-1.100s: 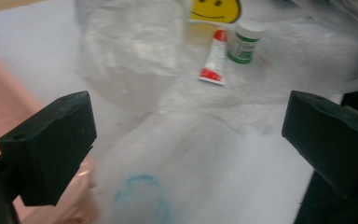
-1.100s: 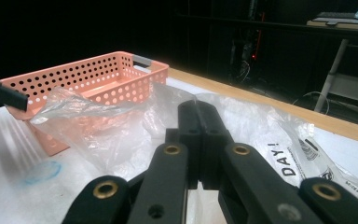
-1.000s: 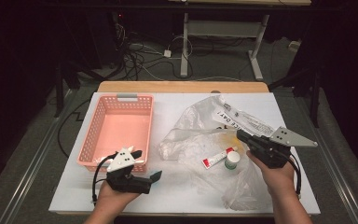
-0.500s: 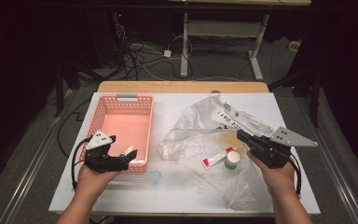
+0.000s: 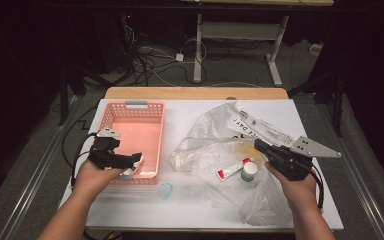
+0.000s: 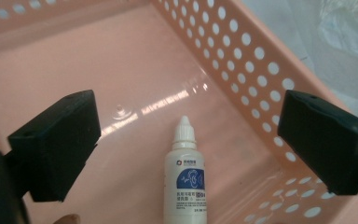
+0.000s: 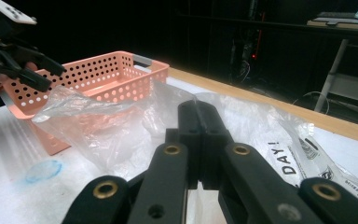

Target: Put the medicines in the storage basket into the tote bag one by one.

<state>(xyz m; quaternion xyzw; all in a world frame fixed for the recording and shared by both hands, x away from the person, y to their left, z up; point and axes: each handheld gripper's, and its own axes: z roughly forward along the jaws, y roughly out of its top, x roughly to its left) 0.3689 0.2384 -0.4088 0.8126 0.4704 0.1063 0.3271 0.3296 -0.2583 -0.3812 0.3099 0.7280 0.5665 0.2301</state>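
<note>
White worktop (image 5: 190,210) carries a pink perforated plastic basket (image 5: 145,132); inside it, near its right wall, lies a small white dropper bottle (image 6: 185,186), seen between the wide-open, empty left tongs (image 6: 186,140). Right tongs (image 7: 199,140) are closed, empty, beside the basket over clear plastic bags (image 7: 121,121).

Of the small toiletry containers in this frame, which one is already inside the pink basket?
The white dropper bottle, lying on its side on the pink basket floor between the open left gripper jaws. The red-and-white tube and green-capped bottle sit on the clear plastic bag.
</note>
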